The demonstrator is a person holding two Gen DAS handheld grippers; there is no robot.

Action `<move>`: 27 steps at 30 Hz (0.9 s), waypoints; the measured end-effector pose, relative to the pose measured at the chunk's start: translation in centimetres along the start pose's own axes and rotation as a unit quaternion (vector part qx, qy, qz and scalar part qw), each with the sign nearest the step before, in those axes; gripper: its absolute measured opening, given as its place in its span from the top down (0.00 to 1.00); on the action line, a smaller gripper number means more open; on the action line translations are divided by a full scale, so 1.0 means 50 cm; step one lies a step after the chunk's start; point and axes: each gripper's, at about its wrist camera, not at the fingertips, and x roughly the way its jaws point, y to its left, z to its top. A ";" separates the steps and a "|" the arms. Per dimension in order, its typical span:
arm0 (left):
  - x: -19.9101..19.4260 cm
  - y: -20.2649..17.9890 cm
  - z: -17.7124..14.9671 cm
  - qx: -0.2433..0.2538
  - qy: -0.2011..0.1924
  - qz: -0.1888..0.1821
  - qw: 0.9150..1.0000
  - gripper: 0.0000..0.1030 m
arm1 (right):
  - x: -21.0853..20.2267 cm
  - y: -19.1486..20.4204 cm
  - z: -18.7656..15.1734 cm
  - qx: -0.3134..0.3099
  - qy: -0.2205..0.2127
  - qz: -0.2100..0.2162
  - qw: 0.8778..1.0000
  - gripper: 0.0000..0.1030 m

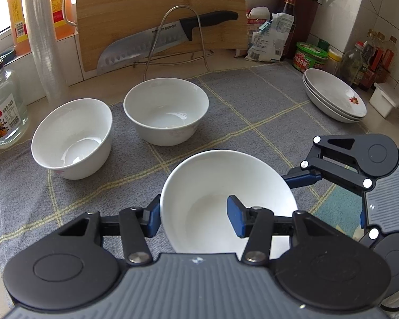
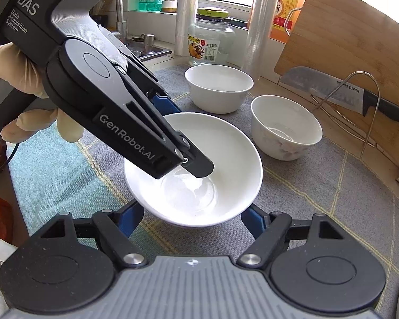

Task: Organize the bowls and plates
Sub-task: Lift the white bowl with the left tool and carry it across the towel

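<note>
Fingers of the left gripper (image 1: pixel 195 219) are clamped on the rim of a white bowl (image 1: pixel 212 186), one blue pad outside the wall and the other inside the basin, so the bowl sits tilted between them. Seen from the right wrist, the same black gripper reaches down into that bowl (image 2: pixel 220 154) with a gloved hand (image 2: pixel 26 93) gripping its handle. The right gripper (image 2: pixel 191 222) has its two blue fingers spread either side of the bowl's lower wall; whether its pads actually press on the porcelain cannot be told from this view. Beneath the bowl lies a grey checked cloth (image 1: pixel 252 111) that covers the counter. Two more white bowls stand upright on it beyond the held one, a left bowl (image 1: pixel 71 138) and a rear bowl (image 1: pixel 166 110) just beside each other and apart. Well off to the right rests a stack of white plates (image 1: pixel 335 95), the top one bearing a small red motif. Behind, a wooden cutting board (image 1: pixel 159 8) leans against the wall with a Supor knife (image 1: pixel 167 37) on a wire rack, and a glass jar (image 1: pixel 5 111) stands at the far left.
</note>
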 end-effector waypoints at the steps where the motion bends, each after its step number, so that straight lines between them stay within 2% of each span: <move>1: 0.002 -0.007 0.004 0.003 0.000 -0.002 1.000 0.52 | -0.005 -0.004 -0.004 0.001 0.001 -0.003 1.000 0.19; 27: 0.084 -0.150 0.090 0.066 -0.002 -0.058 0.996 0.52 | -0.093 -0.116 -0.094 0.059 0.014 -0.061 0.996 0.19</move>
